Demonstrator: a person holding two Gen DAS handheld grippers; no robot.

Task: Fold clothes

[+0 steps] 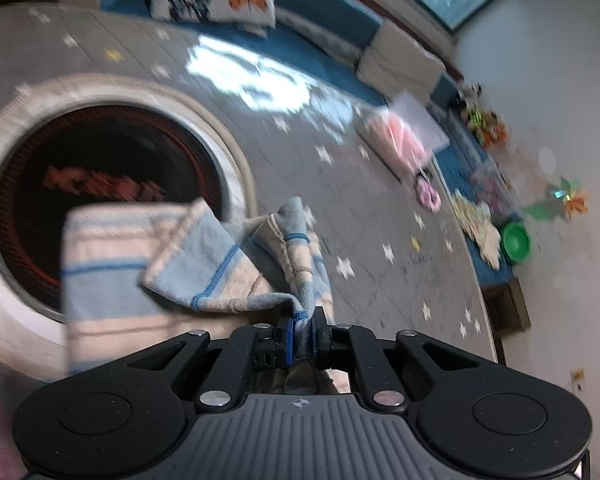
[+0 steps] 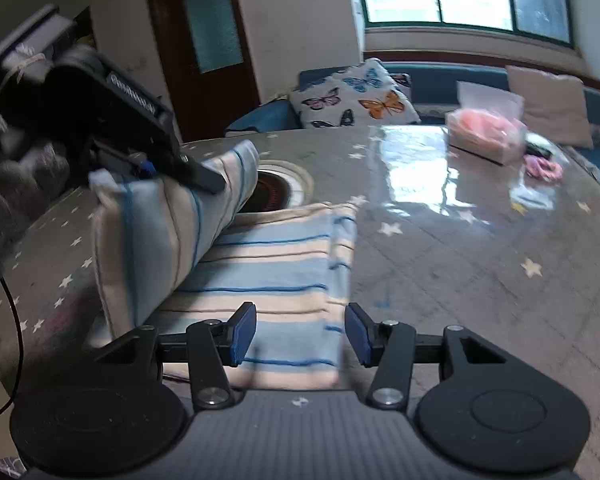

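A cloth [image 1: 112,248] with pale blue and cream stripes lies on the grey star-patterned table [image 1: 380,200]. My left gripper [image 1: 303,320] is shut on a bunched edge of it. In the right wrist view that left gripper [image 2: 146,170], held by a grey-sleeved hand, lifts one part of the cloth [image 2: 268,268] off the table at the left, and the lifted part slopes over the flat part. My right gripper [image 2: 300,332] stands open just above the near end of the flat part, with its blue pads apart and not pressing on the fabric.
A round dark burner [image 2: 274,192] with a pale rim sits in the table [image 2: 460,260] behind the cloth. A clear box with pink contents [image 2: 486,132] and a pink ring [image 2: 542,168] lie at the far right. A butterfly pillow [image 2: 352,98] rests on the blue bench.
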